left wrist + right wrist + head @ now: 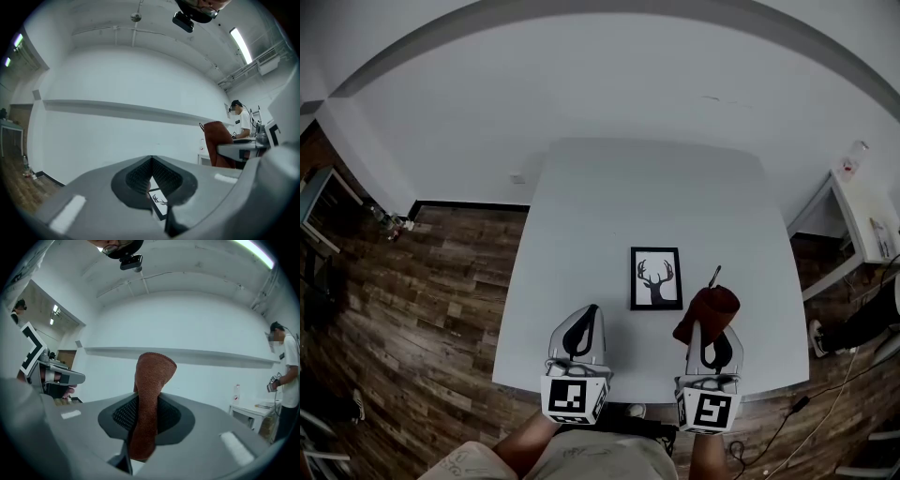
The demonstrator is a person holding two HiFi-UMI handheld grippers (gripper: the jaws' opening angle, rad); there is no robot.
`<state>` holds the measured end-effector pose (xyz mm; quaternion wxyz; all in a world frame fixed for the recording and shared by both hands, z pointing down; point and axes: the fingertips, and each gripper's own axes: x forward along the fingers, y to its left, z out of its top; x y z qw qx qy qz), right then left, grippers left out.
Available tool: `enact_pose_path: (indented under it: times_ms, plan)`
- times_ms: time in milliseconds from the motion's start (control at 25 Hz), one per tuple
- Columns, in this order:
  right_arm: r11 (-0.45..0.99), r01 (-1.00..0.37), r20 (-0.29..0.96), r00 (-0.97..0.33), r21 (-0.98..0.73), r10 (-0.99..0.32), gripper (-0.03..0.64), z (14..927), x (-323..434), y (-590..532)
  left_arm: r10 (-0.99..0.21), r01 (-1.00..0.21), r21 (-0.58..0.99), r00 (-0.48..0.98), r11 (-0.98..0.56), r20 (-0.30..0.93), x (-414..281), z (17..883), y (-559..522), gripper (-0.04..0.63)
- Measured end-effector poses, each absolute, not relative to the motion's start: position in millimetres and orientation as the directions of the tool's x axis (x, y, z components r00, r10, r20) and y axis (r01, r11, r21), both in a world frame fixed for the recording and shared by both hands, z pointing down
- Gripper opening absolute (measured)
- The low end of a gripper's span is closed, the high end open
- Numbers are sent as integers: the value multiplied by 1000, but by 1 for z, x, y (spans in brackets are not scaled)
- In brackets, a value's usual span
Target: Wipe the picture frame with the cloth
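Note:
A black picture frame (656, 277) with a deer-head print lies flat near the middle of the white table (581, 216). Through the jaws in the left gripper view a corner of the frame (158, 200) shows. My left gripper (587, 319) hovers over the table's near edge, left of the frame, shut with nothing in it. My right gripper (710, 330) hovers just right of the frame, shut on a rust-brown cloth (709, 313). The cloth (149, 399) stands up folded between the jaws in the right gripper view.
A thin dark stick-like object (714, 276) lies on the table right of the frame. A white side table (862, 220) with a bottle stands at the right. Wooden floor (431, 291) surrounds the table. A person (285, 380) stands at the right.

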<state>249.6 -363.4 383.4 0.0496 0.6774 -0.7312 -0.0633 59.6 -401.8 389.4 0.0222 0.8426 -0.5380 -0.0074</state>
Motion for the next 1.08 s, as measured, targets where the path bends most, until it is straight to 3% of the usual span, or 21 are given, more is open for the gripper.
enact_pose_path:
  times_ms: [1080]
  plan:
    - [47,-982,-12,-50,182,-999,104,382,263,-358,-911,-910,44,413,-413,-13,62,377,-400,2]
